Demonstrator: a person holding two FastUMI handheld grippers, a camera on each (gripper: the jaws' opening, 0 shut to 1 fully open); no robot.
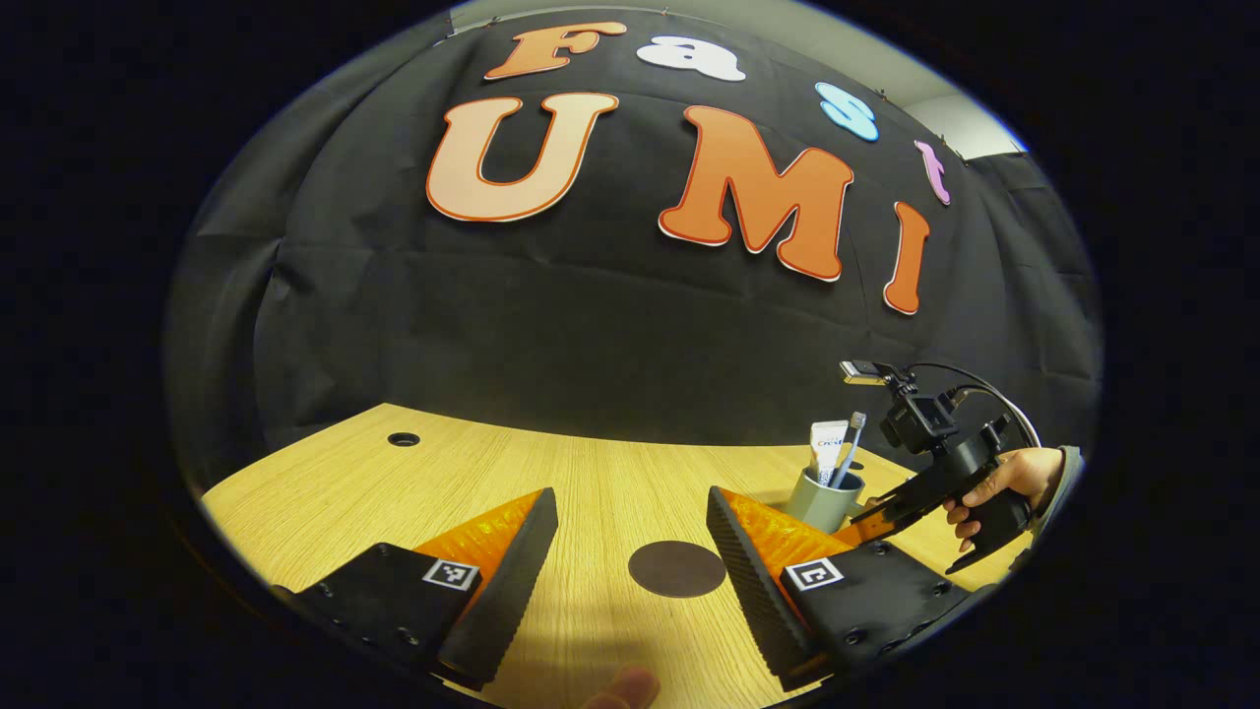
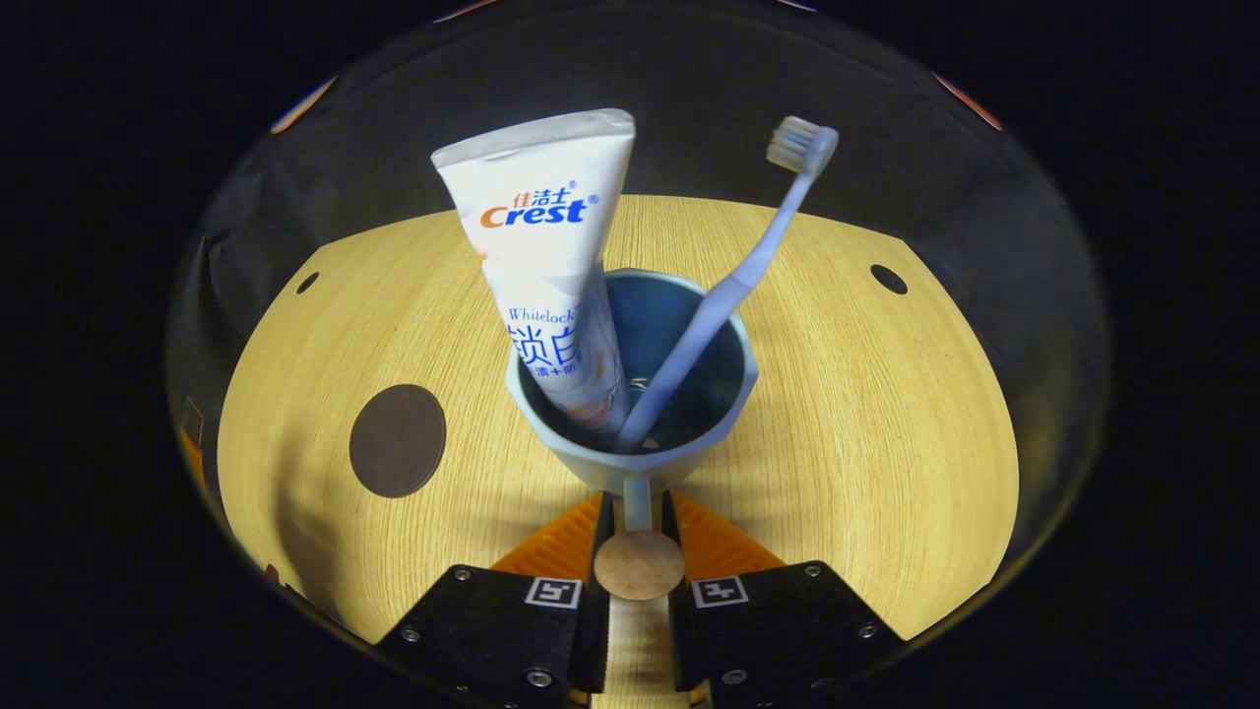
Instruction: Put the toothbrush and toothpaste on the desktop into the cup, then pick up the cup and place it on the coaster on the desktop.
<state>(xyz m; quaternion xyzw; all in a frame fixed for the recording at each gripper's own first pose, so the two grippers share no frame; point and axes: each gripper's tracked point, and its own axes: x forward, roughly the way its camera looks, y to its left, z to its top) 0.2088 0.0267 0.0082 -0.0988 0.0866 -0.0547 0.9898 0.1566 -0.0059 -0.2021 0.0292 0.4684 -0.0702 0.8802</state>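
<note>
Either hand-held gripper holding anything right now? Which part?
The right hand-held gripper is shut on the cup, gripping its handle. The left hand-held gripper is open, holding nothing.

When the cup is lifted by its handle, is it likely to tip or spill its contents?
Probably it tilts a little: the right gripper pinches only the thin handle, off to one side of the cup. The toothpaste and toothbrush lean loosely and stand well above the rim, so they may shift. The cup looks rigid and should not flex.
</note>
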